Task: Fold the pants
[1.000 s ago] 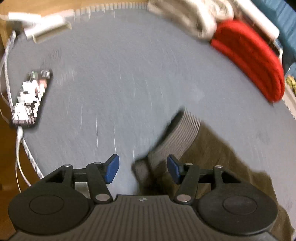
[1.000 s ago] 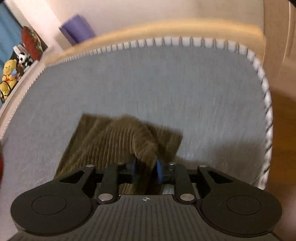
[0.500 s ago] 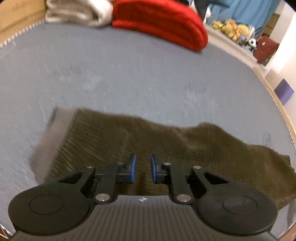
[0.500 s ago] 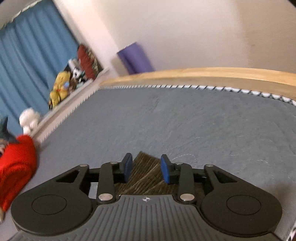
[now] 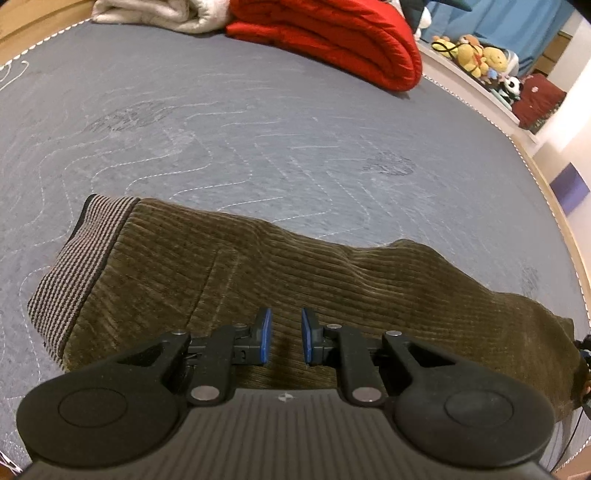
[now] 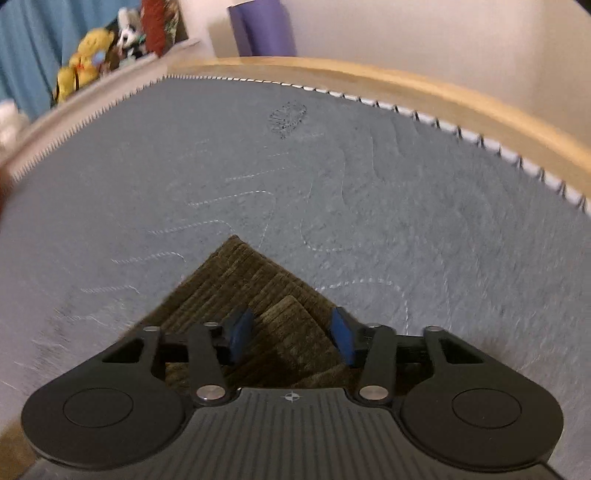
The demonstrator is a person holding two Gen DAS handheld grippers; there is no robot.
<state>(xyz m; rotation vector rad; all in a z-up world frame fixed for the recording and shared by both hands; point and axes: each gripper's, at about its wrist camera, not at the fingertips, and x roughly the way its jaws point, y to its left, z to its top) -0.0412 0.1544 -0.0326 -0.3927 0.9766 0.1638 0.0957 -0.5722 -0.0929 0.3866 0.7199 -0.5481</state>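
Two grippers hovering over olive-brown corduroy pants [image 5: 314, 280] lying flat along grey quilted bed [image 5: 258, 140]. Left gripper [image 5: 283, 339] narrowly parted, grasping nothing, above mid-leg; right gripper [image 6: 291, 334] released wide over hem corner, likely lining up next fold.

**Room and surroundings: inventory**

Grey quilted mat [image 5: 258, 122] with wavy white stitching and a white-and-dark whipstitched edge, spread over a light wooden frame [image 6: 424, 86]. Folded red padded blanket [image 5: 332, 33] at the far side of the mat, a rolled off-white blanket [image 5: 155, 14] just beside it. Pale ledge [image 5: 476, 86] along the mat's edge carrying yellow plush toys [image 5: 476, 55], a small panda plush [image 5: 511, 86] and a dark red bag [image 5: 539, 99]. Blue curtain [image 6: 26, 48] behind the ledge. Purple rolled mat [image 6: 264, 26] upright against a cream plaster wall [image 6: 443, 40]. Warm, dim indoor light
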